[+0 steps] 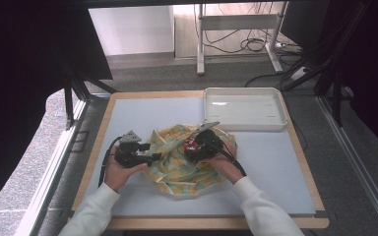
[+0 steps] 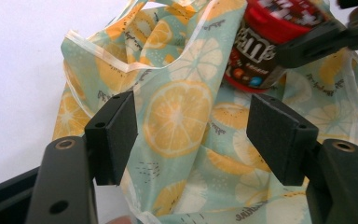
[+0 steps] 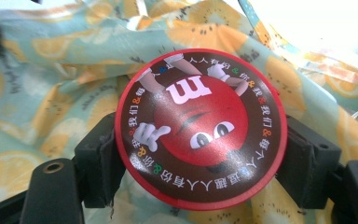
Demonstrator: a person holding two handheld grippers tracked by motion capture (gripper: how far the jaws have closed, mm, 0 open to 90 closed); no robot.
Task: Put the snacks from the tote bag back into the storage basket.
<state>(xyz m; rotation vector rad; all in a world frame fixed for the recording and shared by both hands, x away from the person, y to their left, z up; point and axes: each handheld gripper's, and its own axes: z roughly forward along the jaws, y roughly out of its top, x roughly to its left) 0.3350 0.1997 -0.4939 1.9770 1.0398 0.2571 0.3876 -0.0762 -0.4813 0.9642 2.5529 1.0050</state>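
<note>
A pale green cloth bag with a lemon print (image 1: 177, 172) lies crumpled on the table's grey mat. My right gripper (image 1: 196, 147) is shut on a red and brown M&M's can (image 1: 191, 144) over the middle of the bag. In the right gripper view its pads press both sides of the can (image 3: 200, 126), just under the round lid, with the bag (image 3: 51, 93) behind. My left gripper (image 1: 152, 158) is at the bag's left edge. Its jaws stand wide apart (image 2: 191, 135) with a fold of the bag (image 2: 177, 112) between them, unpinched. The can (image 2: 256, 51) is beyond them.
A white shallow tray (image 1: 243, 123) stands at the table's far right corner with nothing in it. The grey mat (image 1: 275, 167) lies bare to the right of the bag and along the front edge. Both forearms in white sleeves come in from the bottom.
</note>
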